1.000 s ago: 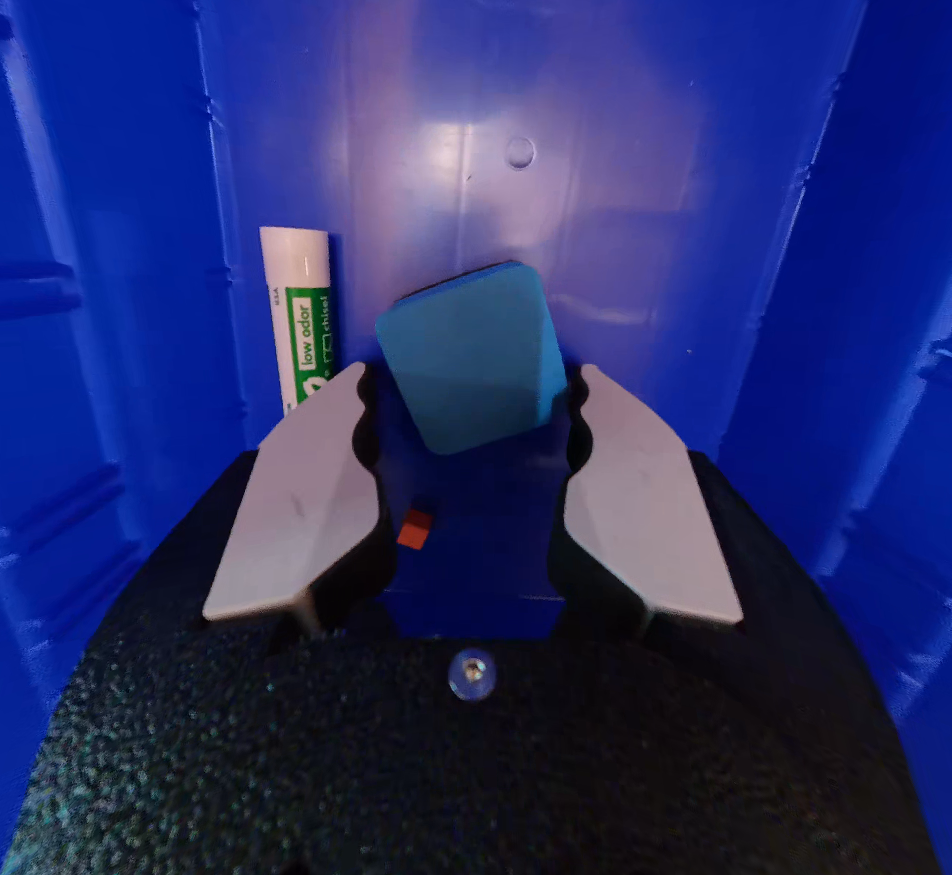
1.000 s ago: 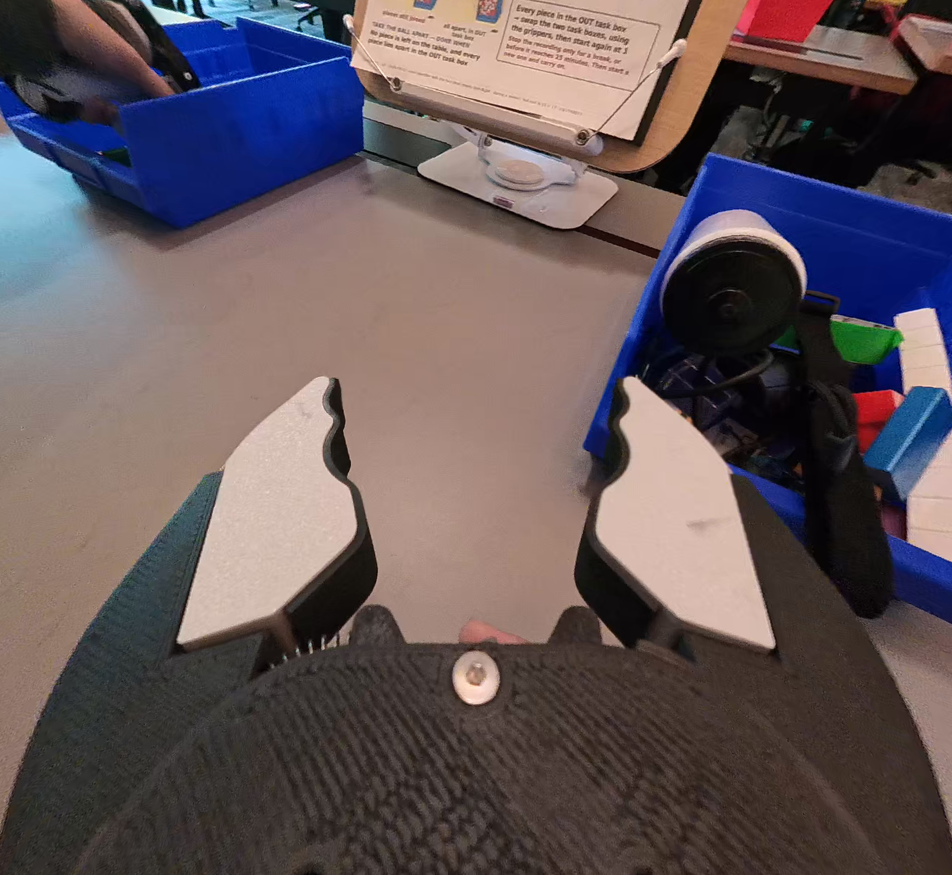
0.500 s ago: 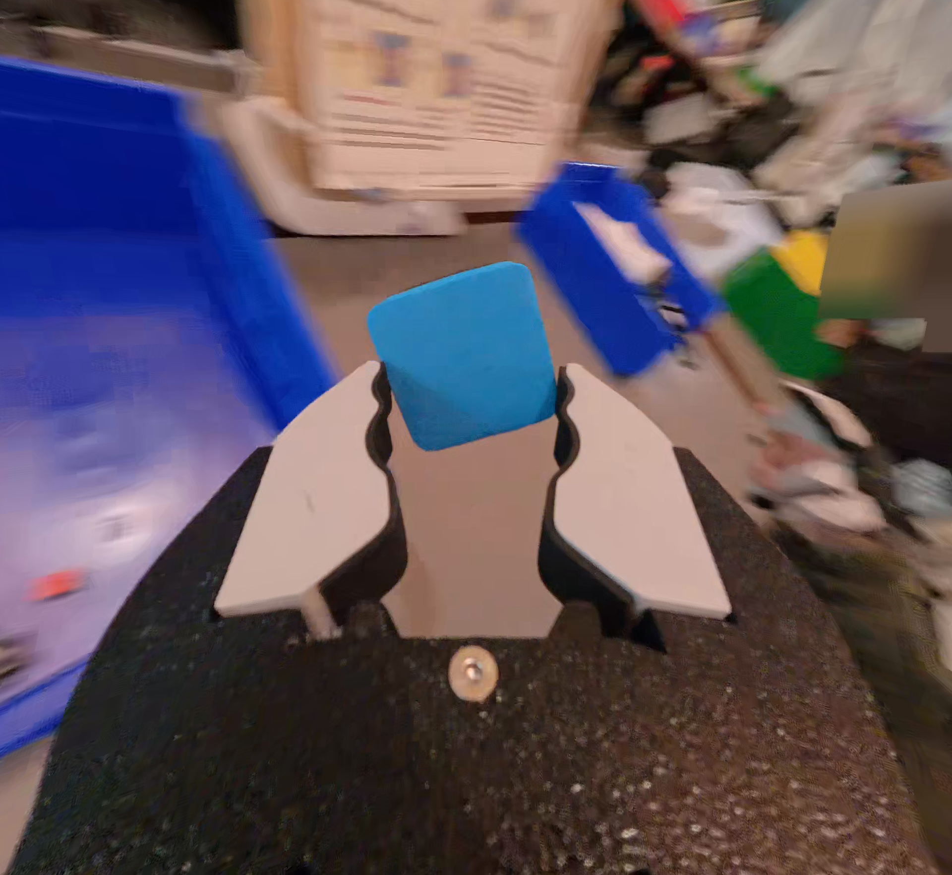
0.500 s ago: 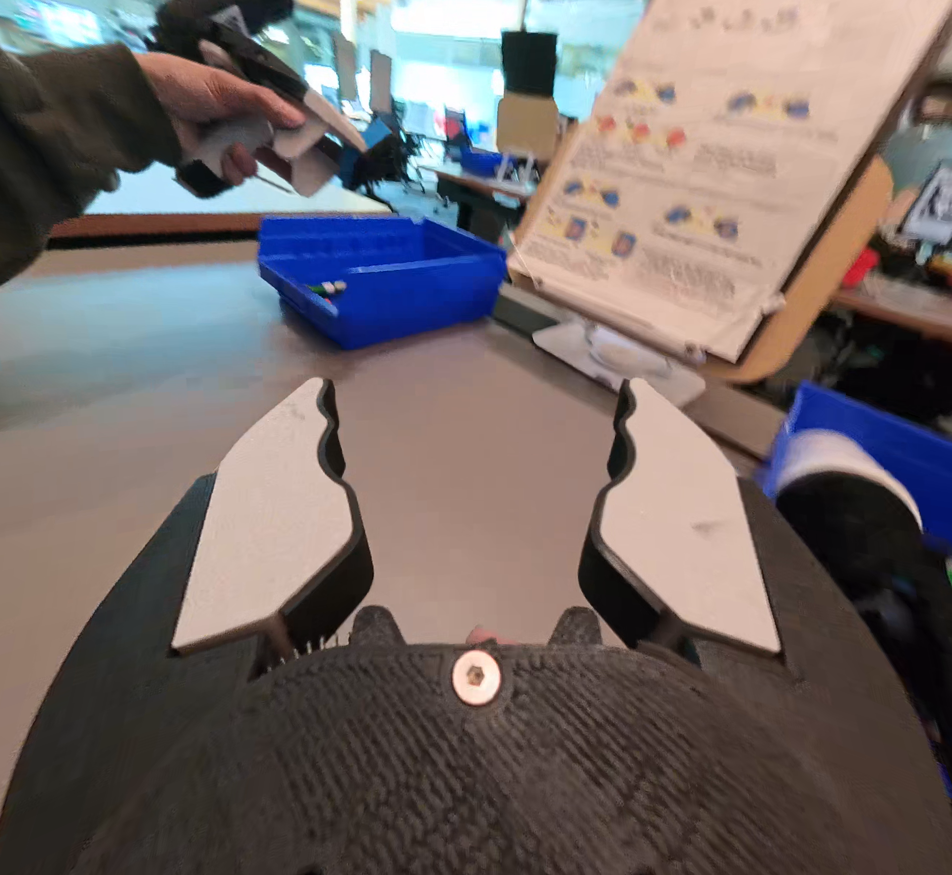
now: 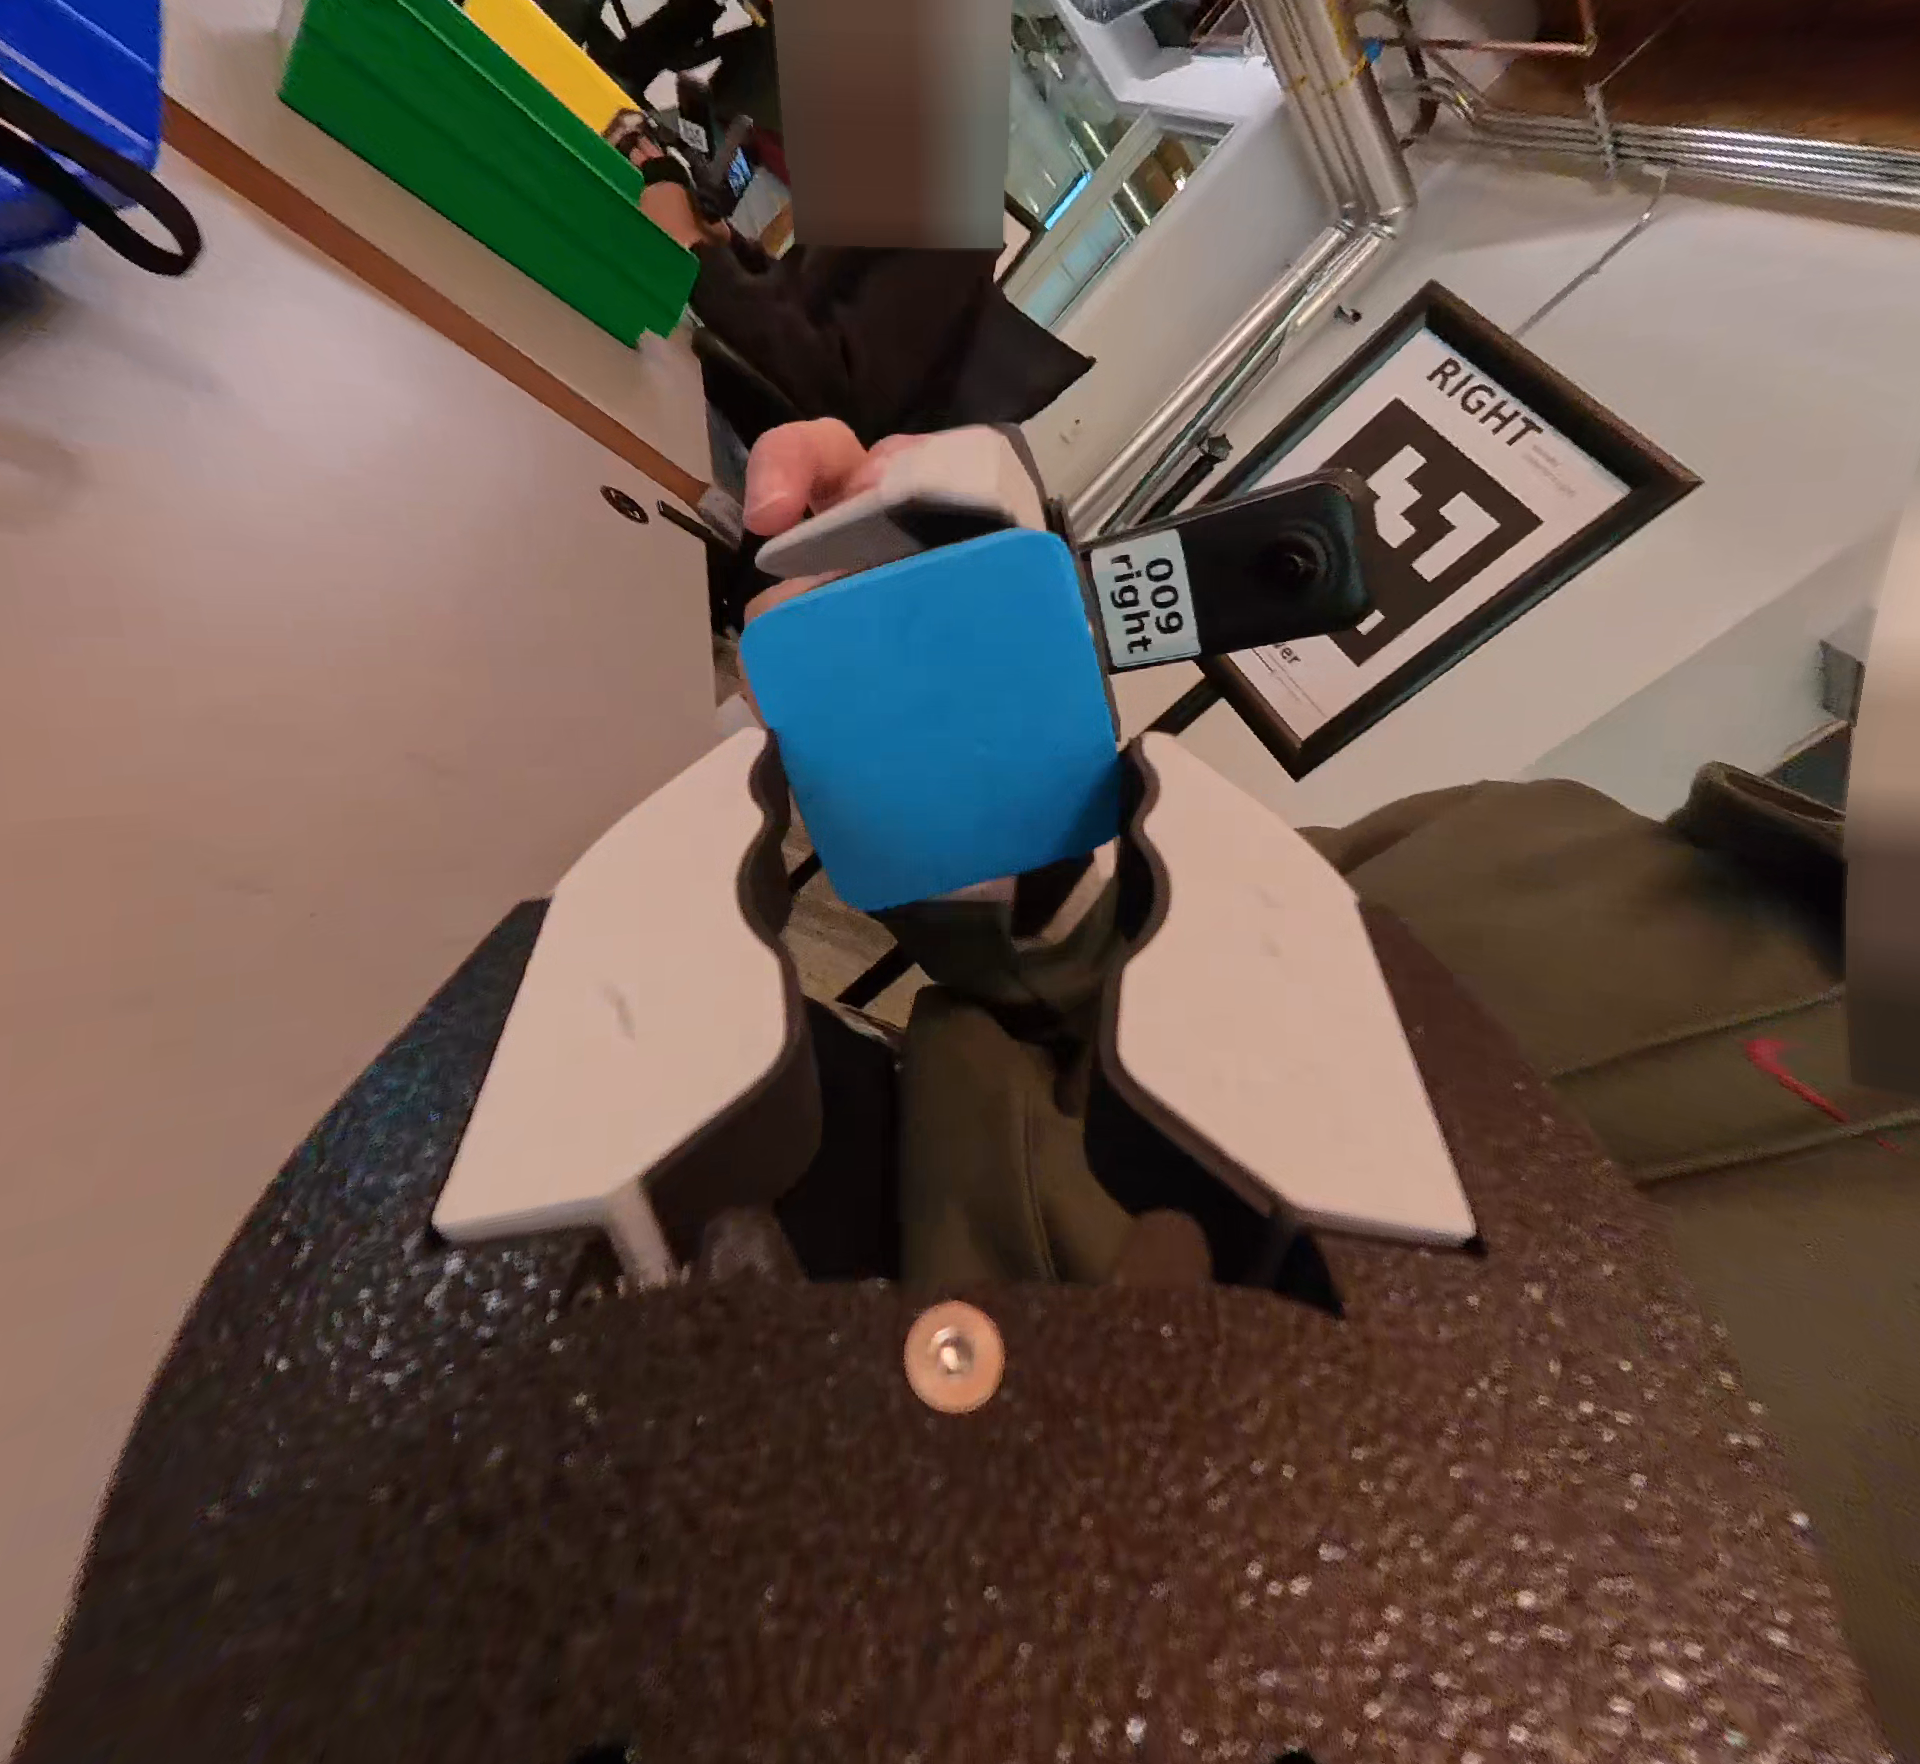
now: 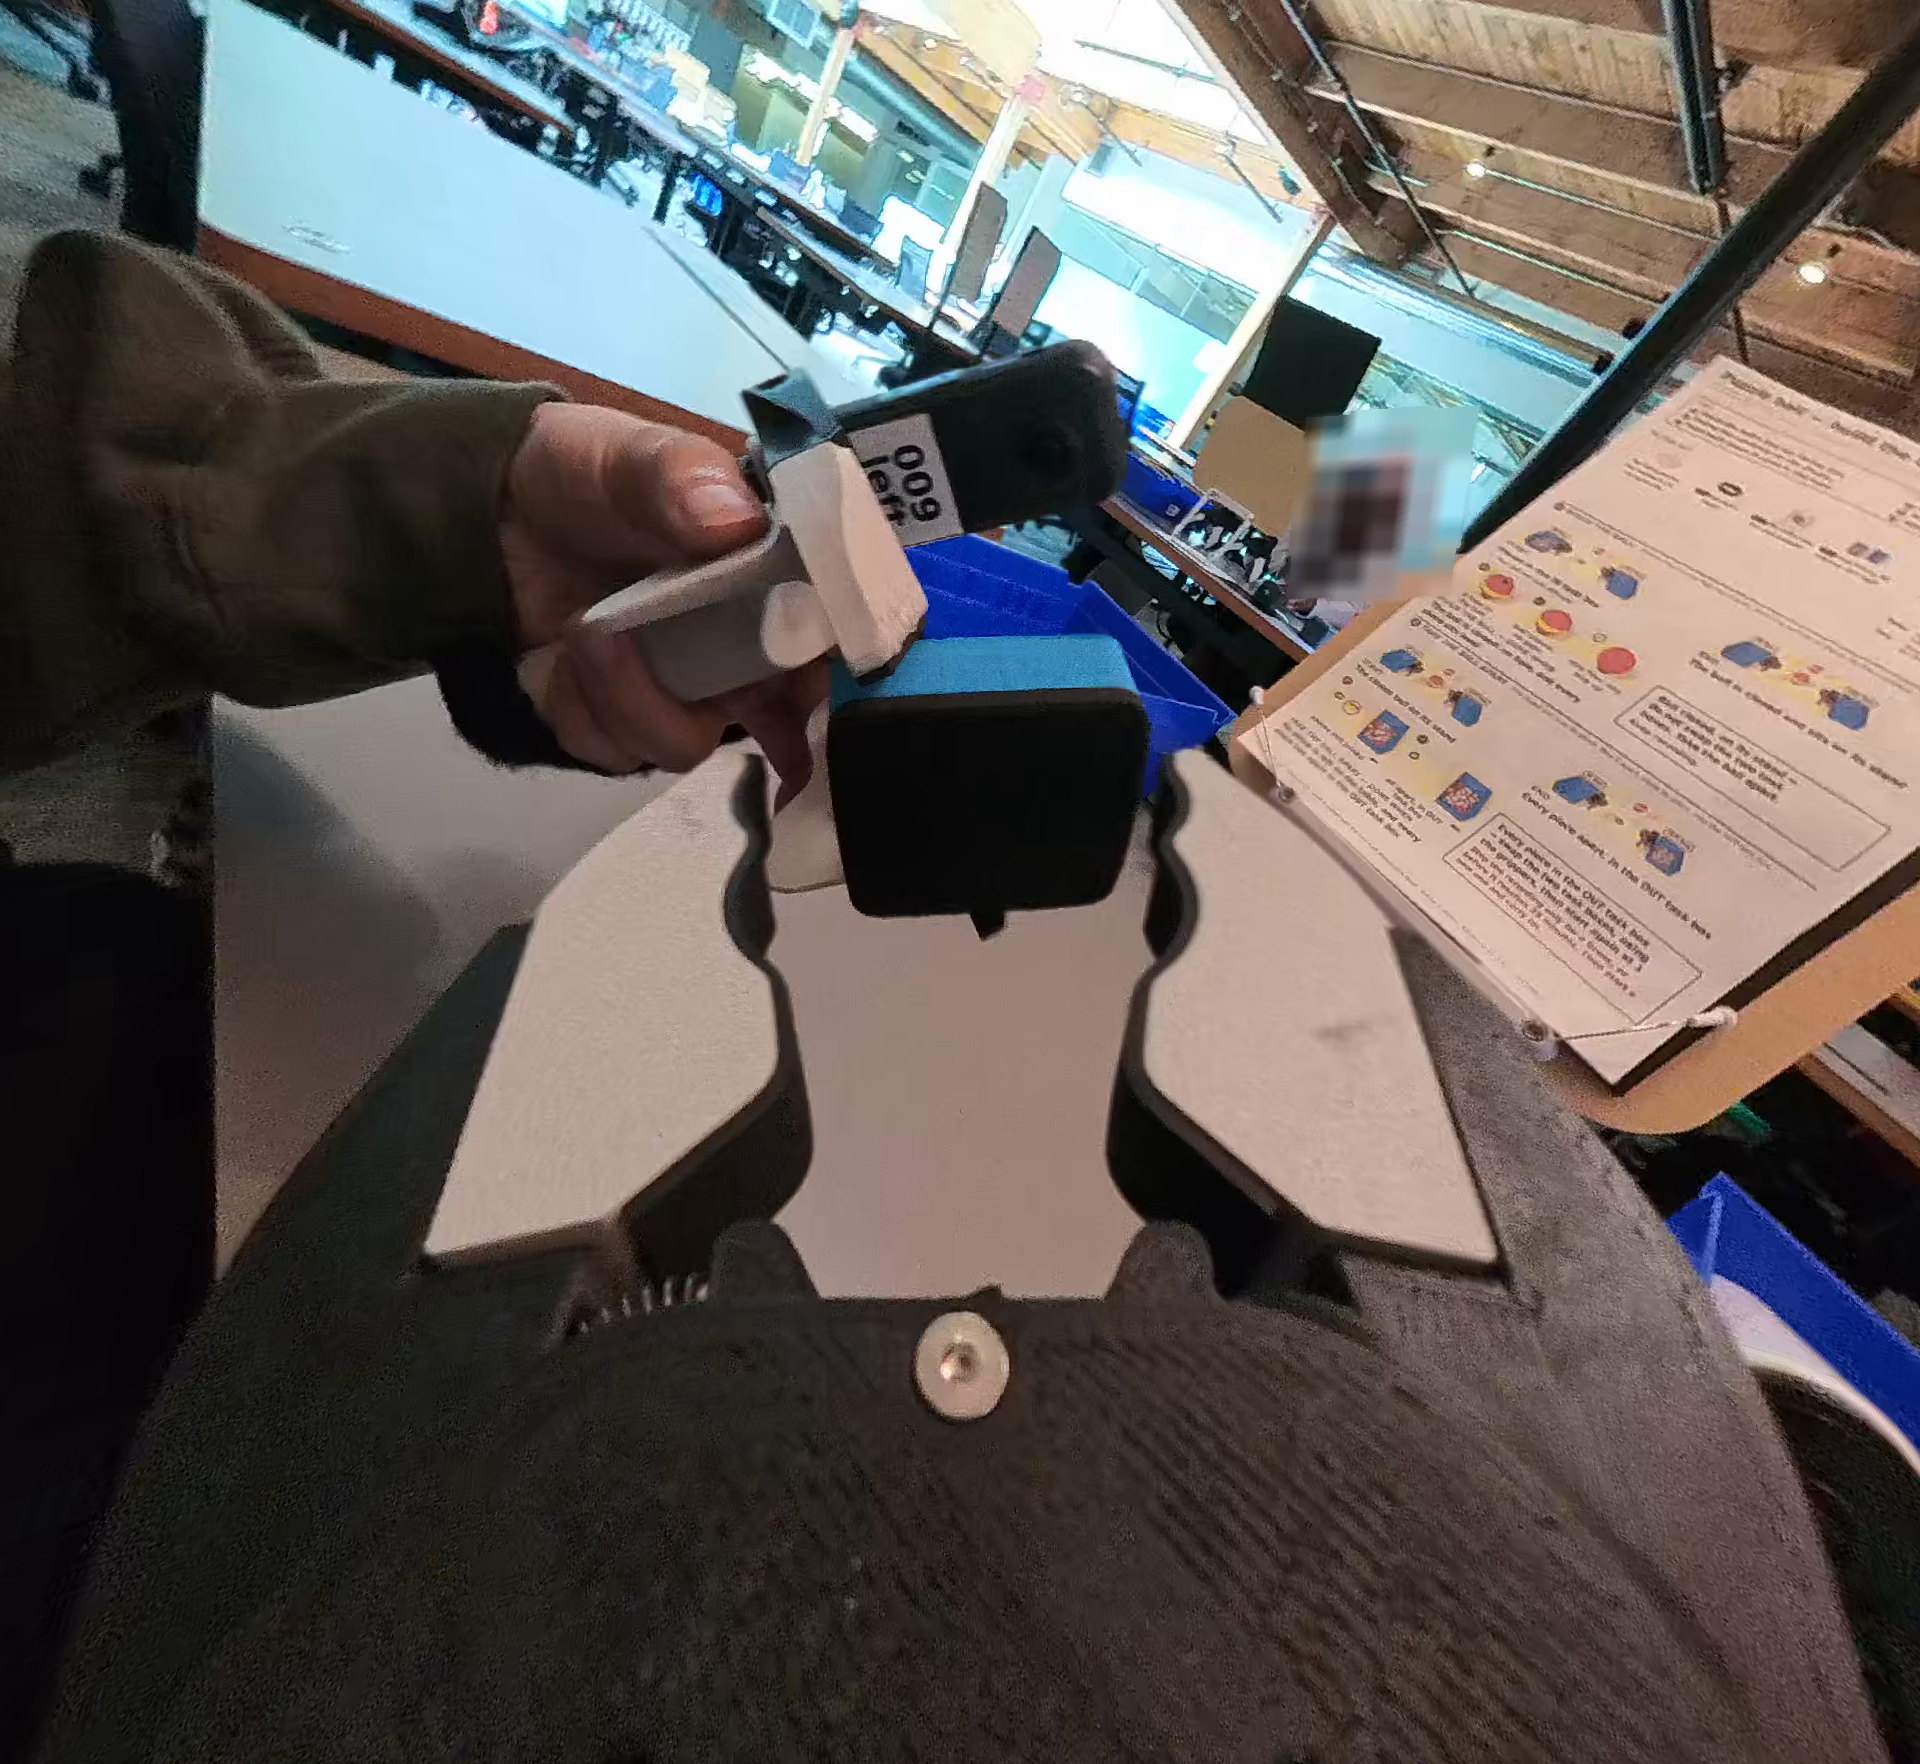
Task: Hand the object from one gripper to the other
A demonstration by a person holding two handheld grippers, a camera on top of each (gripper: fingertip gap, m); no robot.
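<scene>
The blue eraser is taken as the landmark. To its left in the left wrist view, a pale table is seen, with a green tray far behind it. One second ago the eraser was lying inside a blue bin; now it is lifted out and held up in the air. It is pinched at its two side edges by the left gripper, whose fingers are pressed against it.

In the right wrist view the black felt side of the eraser is shown between the tips of the right gripper. The fingers of this gripper are spread, and a small gap is seen at each side, so the eraser is not yet touched by them. To the right of the eraser, an instruction board is standing.

It is judged that the pick-up is finished and the handover is beginning: the right fingers must be closed first, and only then the left ones opened.
</scene>
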